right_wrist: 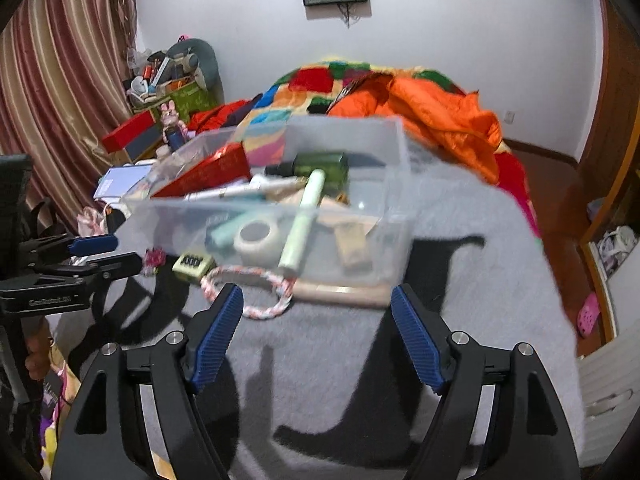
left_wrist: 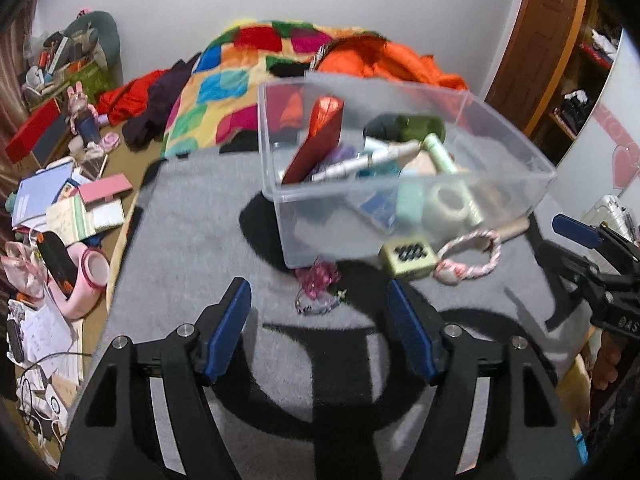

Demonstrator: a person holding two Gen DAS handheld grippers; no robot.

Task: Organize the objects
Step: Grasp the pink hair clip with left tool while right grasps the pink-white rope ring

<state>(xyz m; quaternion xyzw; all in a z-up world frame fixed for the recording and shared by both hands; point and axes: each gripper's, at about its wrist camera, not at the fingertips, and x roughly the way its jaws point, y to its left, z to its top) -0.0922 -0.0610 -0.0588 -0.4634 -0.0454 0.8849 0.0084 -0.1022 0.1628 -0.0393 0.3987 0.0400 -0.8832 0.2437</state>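
Note:
A clear plastic bin stands on a grey fuzzy surface and holds a red box, pens, tubes, a tape roll and a dark green bottle. In front of it lie a pink trinket, a green clicker, a pink-white rope loop and a tan stick. My left gripper is open and empty just short of the trinket. My right gripper is open and empty before the rope loop and stick.
A colourful quilt and an orange jacket lie behind the bin. Books, boxes and clutter cover the floor at the left. A curtain hangs at the left, a wooden door at the right.

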